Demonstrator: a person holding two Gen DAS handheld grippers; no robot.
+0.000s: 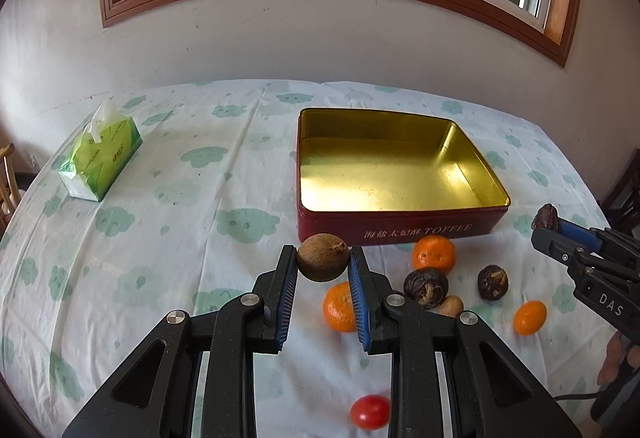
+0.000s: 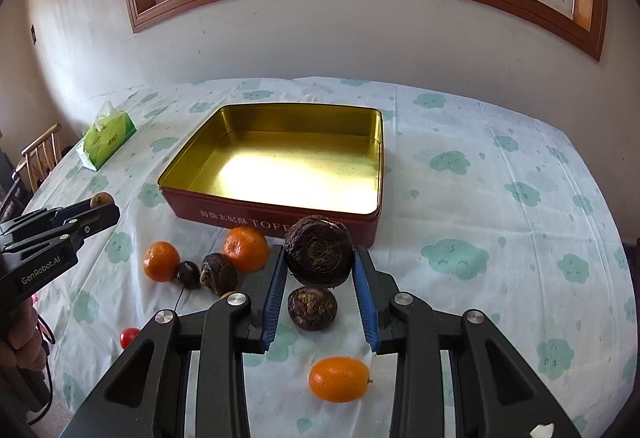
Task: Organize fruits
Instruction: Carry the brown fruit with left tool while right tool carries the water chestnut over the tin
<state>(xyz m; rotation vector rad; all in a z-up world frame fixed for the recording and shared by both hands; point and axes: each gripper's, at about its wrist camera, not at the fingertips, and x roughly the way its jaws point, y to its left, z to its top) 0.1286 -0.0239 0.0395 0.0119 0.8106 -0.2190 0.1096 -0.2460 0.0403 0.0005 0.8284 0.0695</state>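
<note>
Nearest, short of the toffee tin (image 1: 400,228): cherry tomato (image 1: 370,411), kumquat (image 2: 339,379), two mandarins (image 1: 434,253), dark chestnut-like fruits (image 1: 425,287), all loose on the cloth. Above these, left gripper (image 1: 323,258) clamped on a brown round fruit (image 1: 322,257); right gripper (image 2: 319,258) clamped on a dark ridged fruit (image 2: 318,257). Beyond: tin, empty. Judged best: carry each fruit over the near wall, lower close to the floor, then release, one at a time, in separate corners

Oranges (image 1: 434,253), dark chestnuts (image 1: 425,287) loose before empty tin (image 1: 394,234).
</note>
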